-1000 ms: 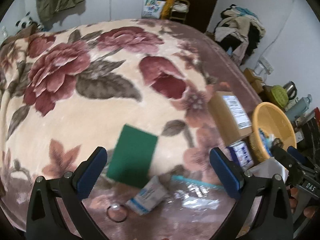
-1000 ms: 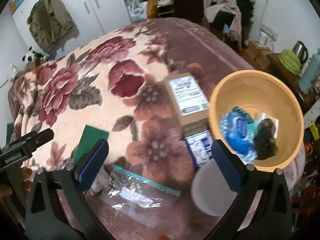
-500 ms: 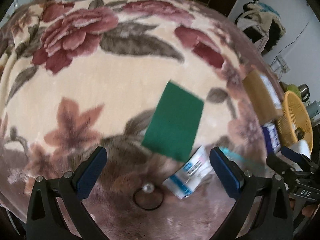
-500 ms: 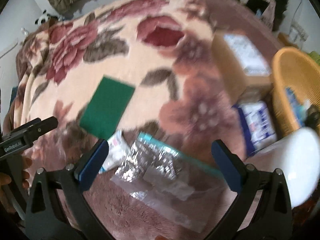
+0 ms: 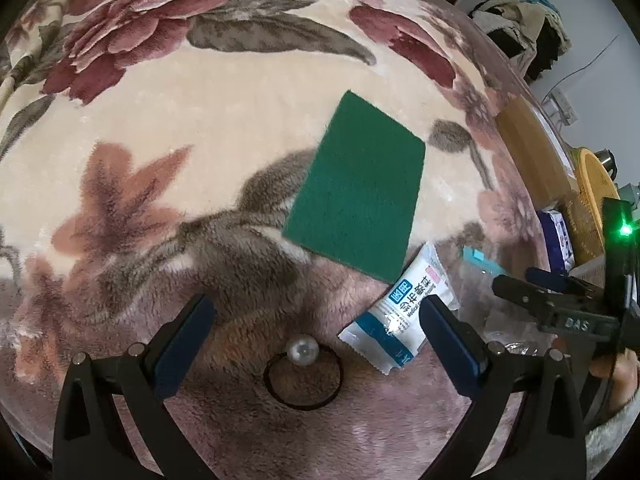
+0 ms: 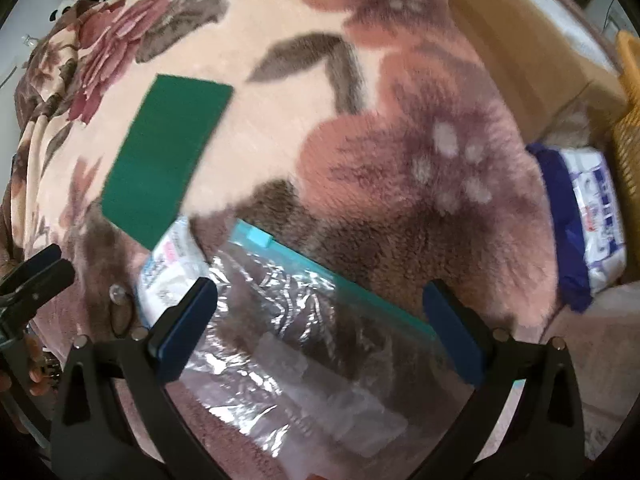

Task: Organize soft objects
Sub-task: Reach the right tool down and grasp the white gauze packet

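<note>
A green scouring pad (image 5: 356, 196) (image 6: 164, 156) lies flat on the floral blanket (image 5: 160, 152). Just below it rests a white and blue medical packet (image 5: 400, 320) (image 6: 168, 272), and a black hair tie with a pearl (image 5: 303, 372) sits between my left gripper's fingers. My left gripper (image 5: 316, 328) hangs open low over the hair tie, empty. My right gripper (image 6: 320, 312) is open above a clear zip bag with a teal seal (image 6: 304, 320), holding nothing. The right gripper also shows at the right edge of the left wrist view (image 5: 560, 304).
A cardboard box (image 6: 532, 56) lies at the upper right, with an orange basket (image 5: 592, 200) beyond it. A blue and white tissue pack (image 6: 592, 224) sits beside the basket. Piled clothes (image 5: 520, 20) stand off the bed's far corner.
Both grippers have dropped closer to the blanket and tilted downward. The hair tie now sits between the left fingers, and the zip bag fills the right view. Basket slid to the edge.
</note>
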The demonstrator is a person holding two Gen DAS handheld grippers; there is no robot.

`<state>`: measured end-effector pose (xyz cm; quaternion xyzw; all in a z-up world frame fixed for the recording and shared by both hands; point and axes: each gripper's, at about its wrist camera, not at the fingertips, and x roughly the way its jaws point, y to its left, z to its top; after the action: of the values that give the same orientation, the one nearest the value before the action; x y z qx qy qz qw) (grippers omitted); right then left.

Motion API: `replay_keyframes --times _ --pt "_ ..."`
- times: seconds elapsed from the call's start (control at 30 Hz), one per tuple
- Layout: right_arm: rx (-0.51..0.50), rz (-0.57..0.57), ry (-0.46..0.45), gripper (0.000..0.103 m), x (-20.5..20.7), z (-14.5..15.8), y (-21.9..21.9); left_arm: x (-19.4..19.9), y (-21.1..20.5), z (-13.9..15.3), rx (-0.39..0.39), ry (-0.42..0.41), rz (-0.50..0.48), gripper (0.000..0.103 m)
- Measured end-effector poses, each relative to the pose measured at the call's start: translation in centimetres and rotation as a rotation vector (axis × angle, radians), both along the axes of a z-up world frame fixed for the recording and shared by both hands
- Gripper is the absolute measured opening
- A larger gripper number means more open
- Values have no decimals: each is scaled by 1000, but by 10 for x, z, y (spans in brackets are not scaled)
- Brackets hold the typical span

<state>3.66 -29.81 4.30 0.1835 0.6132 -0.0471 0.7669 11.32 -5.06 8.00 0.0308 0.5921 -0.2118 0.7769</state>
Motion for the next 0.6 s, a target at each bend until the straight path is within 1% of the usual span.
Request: replay_keyframes --times 0.1,0.13,0.27,0.3,0.37,0.5,0.6 --pt "77 -5 13 103 -4 -12 -8 -1 -3 -7 5 10 -9 102" --pt "93 1 9 103 -6 -12 -9 -1 -4 -9 8 15 -11 102" --pt "208 44 3 103 -17 -7 -11 -1 -10 -16 4 29 -15 102" --pt "254 58 7 103 -22 -5 -9 -2 -12 -17 1 32 -15 102" --pt "290 83 13 103 -28 -3 -5 -3 -15 -18 -6 35 -19 102" --pt "253 128 -16 103 -37 8 5 -7 -22 -18 -13 36 -45 102" --pt "236 145 -49 103 -38 16 14 -8 -17 -18 -23 36 -35 102"
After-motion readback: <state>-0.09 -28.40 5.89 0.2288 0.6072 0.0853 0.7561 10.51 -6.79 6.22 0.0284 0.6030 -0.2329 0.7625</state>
